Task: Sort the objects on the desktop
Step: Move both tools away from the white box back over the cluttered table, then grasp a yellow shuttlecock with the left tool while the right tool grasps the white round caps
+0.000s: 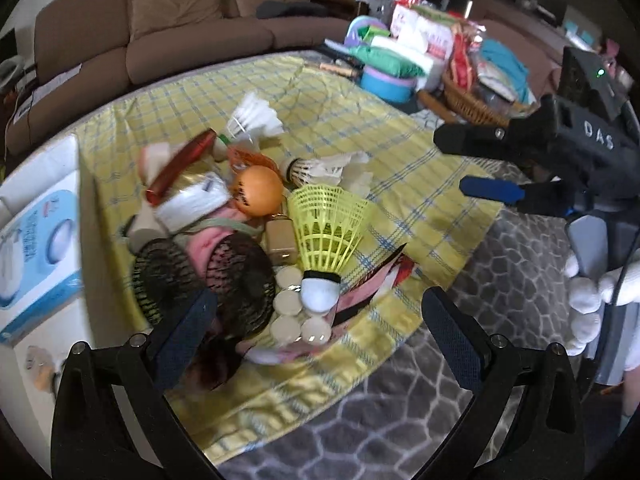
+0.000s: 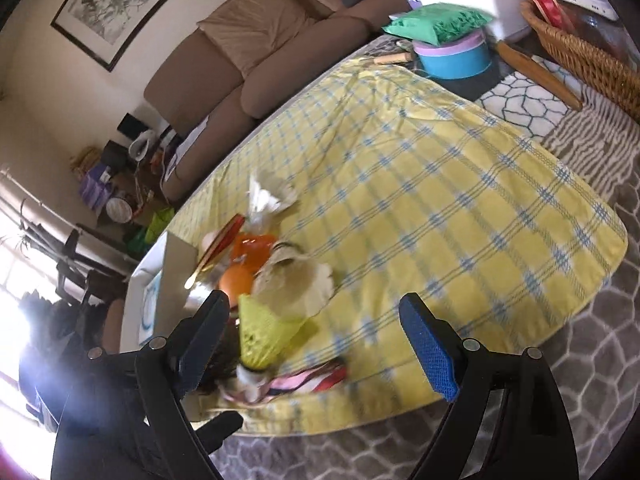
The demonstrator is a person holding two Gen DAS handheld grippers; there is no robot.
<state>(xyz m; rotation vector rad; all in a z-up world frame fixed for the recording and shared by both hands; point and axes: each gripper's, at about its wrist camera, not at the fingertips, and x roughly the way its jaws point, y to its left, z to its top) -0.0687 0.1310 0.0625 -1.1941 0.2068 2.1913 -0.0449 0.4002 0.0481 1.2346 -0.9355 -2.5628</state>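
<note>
We hold the left tool (image 1: pixel 320 320) with its two black arms spread wide and nothing between the blue textured pads (image 1: pixel 456 340). It hangs above a heap of small objects at the near-left part of the counter. The counter is covered by a yellow cloth (image 1: pixel 360 120) with a blue check weave, creased in places.

The heap contains:
- a yellow plastic shuttlecock (image 1: pixel 326 224), open-lattice skirt, white rounded cap with a black band, lying tilted with the cap toward us;
- an orange ball (image 1: pixel 258 196), smooth and round, just beside the yellow skirt;
- two white feather shuttlecocks (image 1: pixel 256 116), behind the ball;
- a black mesh item (image 1: pixel 236 276), domed, under the left pad;
- several flat cream discs (image 1: pixel 288 304), clustered beside the cap.

The right tool (image 2: pixel 316 344) is likewise spread, pads clear of any object. In the right wrist view it hangs over the same heap, blurred there. A white-gloved hand (image 1: pixel 592 300) grips its handle.

A woven wicker basket (image 2: pixel 580 48) stands at the far end of the counter.
</note>
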